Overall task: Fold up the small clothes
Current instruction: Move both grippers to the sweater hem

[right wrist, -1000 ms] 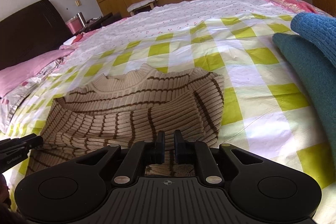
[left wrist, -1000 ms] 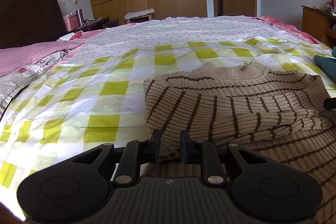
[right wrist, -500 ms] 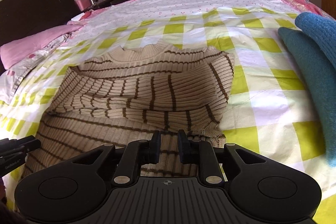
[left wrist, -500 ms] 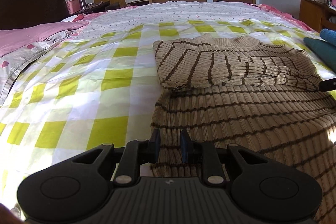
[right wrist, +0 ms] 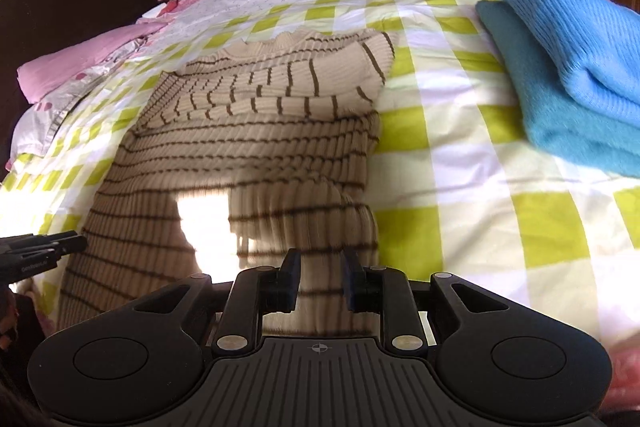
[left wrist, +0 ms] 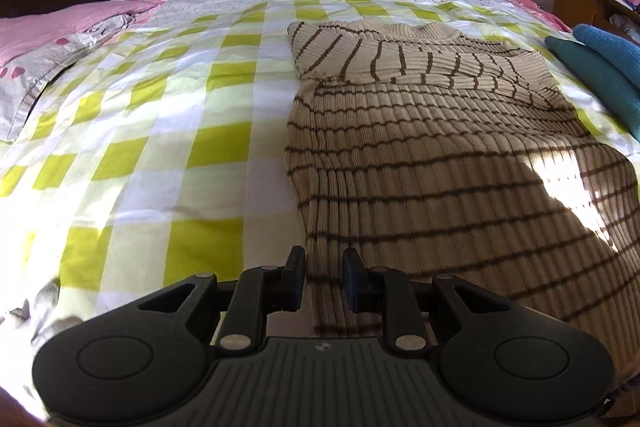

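Note:
A beige sweater with brown stripes (left wrist: 432, 155) lies flat on the checked bedspread, both sleeves folded across its chest; it also shows in the right wrist view (right wrist: 256, 147). My left gripper (left wrist: 323, 267) is open with a small gap, over the sweater's near left hem corner, holding nothing. My right gripper (right wrist: 319, 271) is open with a similar gap, over the near right hem, holding nothing. The left gripper's tip (right wrist: 44, 251) shows at the left edge of the right wrist view.
Folded blue and teal knits (right wrist: 568, 67) lie on the bed to the sweater's right, also in the left wrist view (left wrist: 600, 67). A pink quilt (left wrist: 52, 35) lies at the left. A dark headboard, wardrobe and door stand behind. The yellow-checked sheet (left wrist: 160, 147) spreads to the left.
Both grippers have drawn back from the folded sleeves toward the sweater's near hem and their gaps have widened a little. The sleeves stay folded across the chest.

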`<control>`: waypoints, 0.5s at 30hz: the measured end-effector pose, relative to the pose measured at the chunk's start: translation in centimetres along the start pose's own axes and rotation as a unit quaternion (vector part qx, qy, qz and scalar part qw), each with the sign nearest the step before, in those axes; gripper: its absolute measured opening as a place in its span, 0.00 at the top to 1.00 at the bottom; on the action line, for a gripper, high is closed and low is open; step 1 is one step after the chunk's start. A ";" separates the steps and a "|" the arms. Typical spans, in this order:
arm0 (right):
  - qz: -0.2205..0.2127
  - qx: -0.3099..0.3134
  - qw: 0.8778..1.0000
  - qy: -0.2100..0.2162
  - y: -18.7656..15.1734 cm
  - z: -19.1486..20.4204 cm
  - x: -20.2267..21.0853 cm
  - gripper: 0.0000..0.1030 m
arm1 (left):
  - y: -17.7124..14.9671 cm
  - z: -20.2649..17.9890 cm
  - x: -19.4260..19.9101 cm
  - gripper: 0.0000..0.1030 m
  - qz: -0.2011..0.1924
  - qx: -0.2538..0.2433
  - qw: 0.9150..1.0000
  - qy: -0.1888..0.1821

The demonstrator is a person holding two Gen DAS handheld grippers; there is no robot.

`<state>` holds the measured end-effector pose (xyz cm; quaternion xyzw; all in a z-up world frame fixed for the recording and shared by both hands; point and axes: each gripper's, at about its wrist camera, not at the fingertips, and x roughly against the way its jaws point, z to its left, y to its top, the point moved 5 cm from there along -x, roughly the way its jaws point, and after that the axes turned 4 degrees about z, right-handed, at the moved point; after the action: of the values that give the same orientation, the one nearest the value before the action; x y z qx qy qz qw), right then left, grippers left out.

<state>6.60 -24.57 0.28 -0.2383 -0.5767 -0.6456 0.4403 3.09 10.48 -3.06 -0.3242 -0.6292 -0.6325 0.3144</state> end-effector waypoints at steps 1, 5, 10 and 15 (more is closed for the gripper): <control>0.006 -0.002 1.000 -0.007 -0.7 -0.3 0.3 0.78 | -0.5 -0.1 0.2 0.73 0.005 0.002 1.000 -0.005; 0.028 -0.014 0.999 -0.029 -3.0 -1.2 1.3 0.78 | -1.9 -0.7 0.6 0.73 0.016 -0.002 1.000 -0.013; 0.065 -0.033 0.997 -0.014 -4.9 -1.4 1.2 0.76 | -2.7 -0.8 0.9 0.72 0.020 0.003 1.000 -0.020; 0.098 -0.017 0.995 -0.019 -5.9 -0.4 0.2 0.76 | -3.1 -0.3 1.3 0.69 0.027 0.017 0.999 -0.026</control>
<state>1.63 -25.29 -2.83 -0.3128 -0.5479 -0.6043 0.4867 -0.19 10.21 -3.80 -0.3521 -0.6390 -0.6043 0.3202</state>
